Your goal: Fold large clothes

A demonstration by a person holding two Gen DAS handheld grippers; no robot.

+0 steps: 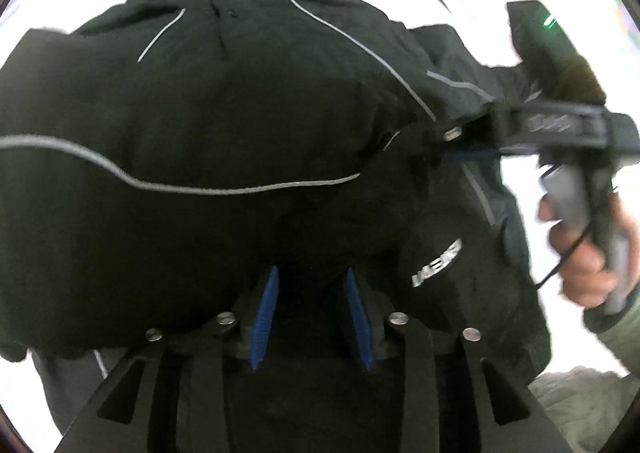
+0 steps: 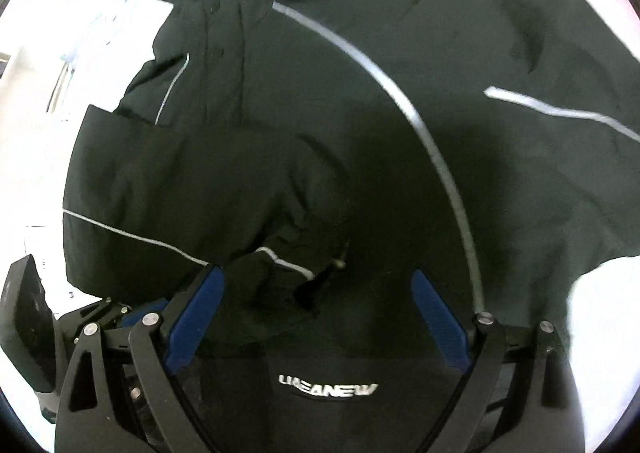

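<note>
A large black hooded jacket [image 1: 240, 113] with grey reflective piping lies spread on a white surface, hood at the far end; it also fills the right wrist view [image 2: 360, 133]. Its left sleeve is folded across the chest. My left gripper [image 1: 312, 277] has its blue pads a small gap apart, with dark jacket fabric between and over them. My right gripper [image 2: 316, 289] is open wide over the lower front, above a white logo [image 2: 327, 391]. In the left wrist view the right gripper [image 1: 472, 141] is seen from the side at the jacket's right sleeve, held by a hand [image 1: 584, 253].
The white surface [image 1: 580, 85] shows around the jacket on all sides. The left gripper's body [image 2: 28, 329] sits at the lower left of the right wrist view. A grey-green sleeve of the person [image 1: 616, 333] is at the lower right.
</note>
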